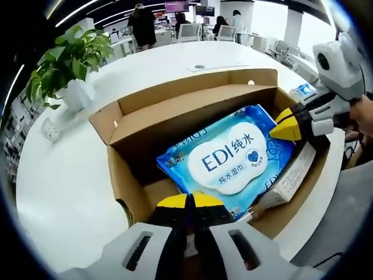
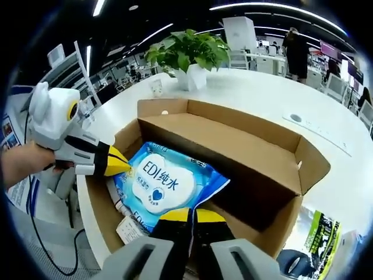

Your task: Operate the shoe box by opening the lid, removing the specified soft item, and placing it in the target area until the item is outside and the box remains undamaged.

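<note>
The open cardboard box (image 1: 192, 111) is sitting at the table's (image 1: 70, 186) edge, the wipes pack (image 1: 227, 157) (blue) lying inside while both closed grippers, left (image 1: 189, 201) and right (image 2: 191, 214), are touching it.

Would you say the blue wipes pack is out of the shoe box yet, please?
Not yet: the blue wipes pack lies inside the open shoe box, below its cardboard walls, with the lid folded back, as the right gripper view also shows.
</note>
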